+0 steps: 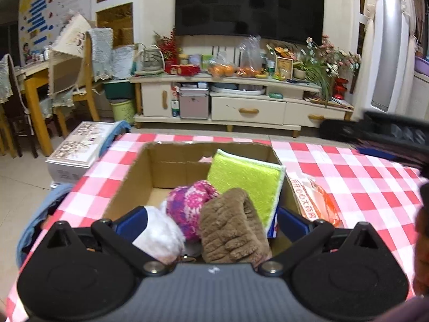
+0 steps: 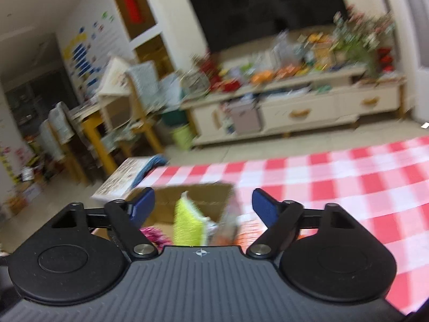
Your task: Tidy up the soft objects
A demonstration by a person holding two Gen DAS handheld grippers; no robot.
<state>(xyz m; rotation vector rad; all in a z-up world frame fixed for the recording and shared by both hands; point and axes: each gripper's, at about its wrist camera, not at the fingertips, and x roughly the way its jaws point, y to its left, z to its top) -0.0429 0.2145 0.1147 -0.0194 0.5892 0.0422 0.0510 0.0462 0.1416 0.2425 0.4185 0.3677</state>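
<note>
Cardboard box (image 1: pixel 128 177) holds soft items below its rim; both grippers' jaws gape wide, gripping nothing.

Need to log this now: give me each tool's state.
Left tool: open, holding nothing; soft items lie between its fingers.
Right tool: open, holding nothing.

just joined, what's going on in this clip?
A person with a handheld claw in each hand is sorting soft items into a cardboard box on a red-checked tablecloth. The box already holds a green sponge cloth, a pink knit piece, a brown fuzzy item and something white and fluffy. Left claw and right claw are both open, gripping nothing.
</note>
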